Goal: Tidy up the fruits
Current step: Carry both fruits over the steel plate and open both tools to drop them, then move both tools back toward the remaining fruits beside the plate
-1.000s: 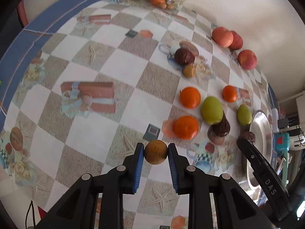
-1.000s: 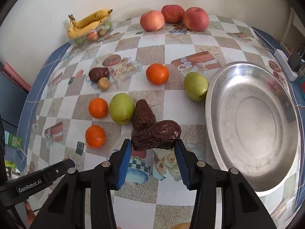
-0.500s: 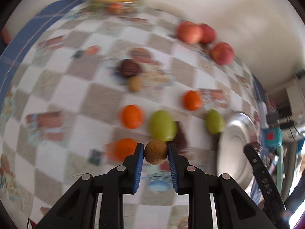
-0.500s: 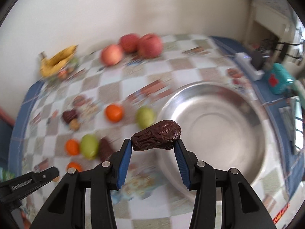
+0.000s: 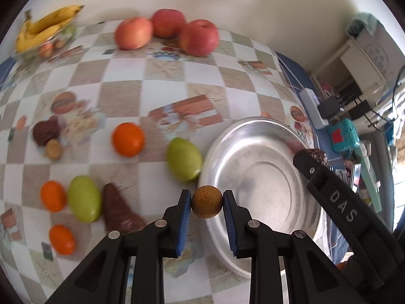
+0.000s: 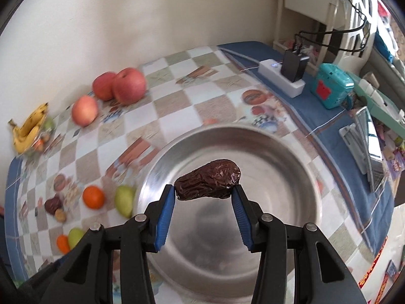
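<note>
My left gripper [image 5: 207,201] is shut on a small round brown fruit [image 5: 207,205], held just above the left rim of the metal bowl [image 5: 265,177]. In the right wrist view my right gripper [image 6: 207,190] is shut on a wrinkled dark date [image 6: 208,182], which hangs over the middle of the bowl [image 6: 283,177]. That bowl has nothing in it. The left wrist view catches the right gripper's black finger and the date's tip [image 5: 317,155] over the bowl's far right rim.
On the checked tablecloth left of the bowl lie two green fruits [image 5: 184,163], three oranges [image 5: 128,139] and another dark date [image 5: 116,210]. Apples [image 5: 167,22] and bananas [image 5: 48,22] sit by the wall. A power strip [image 6: 281,77] and teal box [image 6: 331,88] stand beyond the bowl.
Both grippers have swung right, away from the loose fruit and toward the bowl, each still holding its fruit. The date now hangs over the bowl; the round fruit has reached its left rim.
</note>
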`<state>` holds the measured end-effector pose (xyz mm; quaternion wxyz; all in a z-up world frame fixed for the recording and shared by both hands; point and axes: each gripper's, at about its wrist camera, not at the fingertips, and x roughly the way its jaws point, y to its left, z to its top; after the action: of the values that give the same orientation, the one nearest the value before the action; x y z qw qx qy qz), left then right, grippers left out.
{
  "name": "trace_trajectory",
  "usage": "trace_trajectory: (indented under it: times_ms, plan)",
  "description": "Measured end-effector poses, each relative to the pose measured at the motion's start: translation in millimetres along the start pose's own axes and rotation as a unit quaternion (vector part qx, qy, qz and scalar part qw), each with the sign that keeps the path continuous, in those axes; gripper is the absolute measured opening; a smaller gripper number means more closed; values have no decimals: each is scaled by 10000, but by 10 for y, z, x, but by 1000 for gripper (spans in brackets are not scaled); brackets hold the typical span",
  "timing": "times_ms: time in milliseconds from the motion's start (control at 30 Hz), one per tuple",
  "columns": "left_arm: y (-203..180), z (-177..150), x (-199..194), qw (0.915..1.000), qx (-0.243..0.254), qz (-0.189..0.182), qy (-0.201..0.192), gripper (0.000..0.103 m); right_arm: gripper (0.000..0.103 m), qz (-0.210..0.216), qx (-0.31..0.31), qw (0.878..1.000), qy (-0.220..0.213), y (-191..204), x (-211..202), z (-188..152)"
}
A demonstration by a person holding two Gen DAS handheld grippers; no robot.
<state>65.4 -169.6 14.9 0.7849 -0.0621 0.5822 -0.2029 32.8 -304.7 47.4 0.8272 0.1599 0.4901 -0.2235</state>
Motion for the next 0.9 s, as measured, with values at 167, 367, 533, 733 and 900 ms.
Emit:
trace_trajectory:
  times_ms: [167, 367, 533, 733, 900]
  plan:
    - [-127, 70, 126, 9998, 187, 17, 7, 52, 49, -215, 134, 9997, -71, -111, 75, 152]
    - [-119, 84, 181, 9998, 167, 27, 40, 63, 49, -322, 139, 9994, 47, -143, 179, 238]
    - [-17, 54, 103, 9998, 54, 160, 85, 80, 50, -315, 183, 9993, 110, -146, 185, 244]
    - [182, -44, -24, 9961, -121, 869, -104, 95, 51, -9, 194, 9996, 189, -150, 97, 227]
    - [445, -134, -86, 9915, -501, 1201, -2, 97, 60, 85, 148, 9991, 392, -140, 37, 166]
